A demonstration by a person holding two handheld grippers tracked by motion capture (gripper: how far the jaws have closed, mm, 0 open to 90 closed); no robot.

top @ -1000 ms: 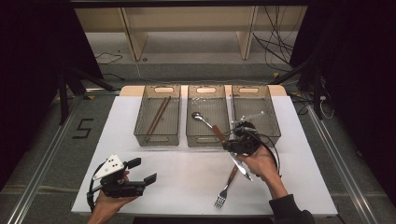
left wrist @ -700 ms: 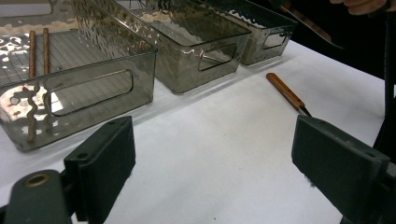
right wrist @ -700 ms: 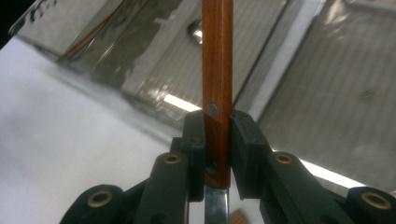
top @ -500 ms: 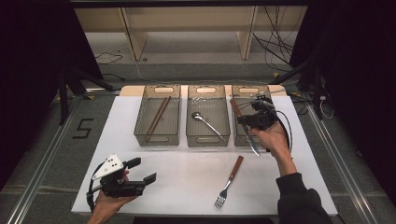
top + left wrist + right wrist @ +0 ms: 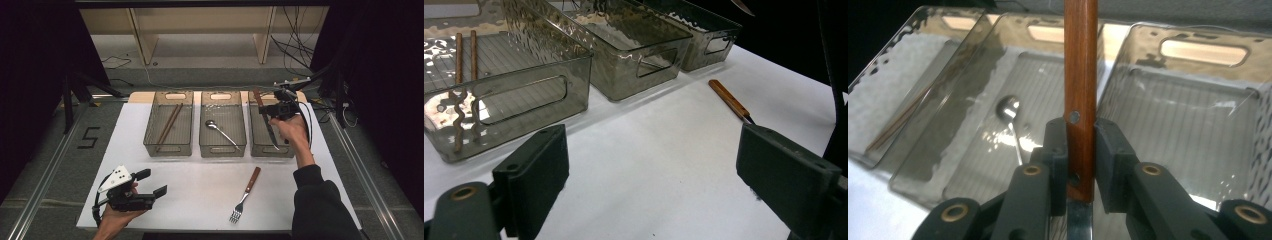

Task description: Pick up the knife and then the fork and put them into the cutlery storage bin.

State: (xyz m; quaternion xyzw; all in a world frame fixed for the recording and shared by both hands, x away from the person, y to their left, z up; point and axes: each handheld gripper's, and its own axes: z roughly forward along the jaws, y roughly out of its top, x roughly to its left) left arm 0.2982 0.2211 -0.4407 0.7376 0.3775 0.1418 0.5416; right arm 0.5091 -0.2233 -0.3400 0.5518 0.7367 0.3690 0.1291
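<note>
We are sorting cutlery into three clear bins, and by our reading we are a little past halfway. Starting at the left, our left gripper [image 5: 150,186] rests low on the white table [image 5: 200,195] with its jaws spread wide and nothing between them – it has no part in this step. Behind it the left bin [image 5: 169,131] already holds a pair of chopsticks [image 5: 169,124], and the middle bin [image 5: 222,131] holds the spoon [image 5: 220,131], so those two sorts look settled. In front of the bins, lying loose on the table, the fork [image 5: 245,195] with its wooden handle is not yet put away. At the right, our right gripper [image 5: 267,108] hangs above the right bin [image 5: 286,150], its jaws pinched narrow on the wooden handle of the knife [image 5: 1080,75], the blade slanting down toward the bin floor. What is left, as we judge it, is to lower and release the knife, then fetch the fork. Nothing stands between knife and bin – only the bin's walls and the long blade call for care.
</note>
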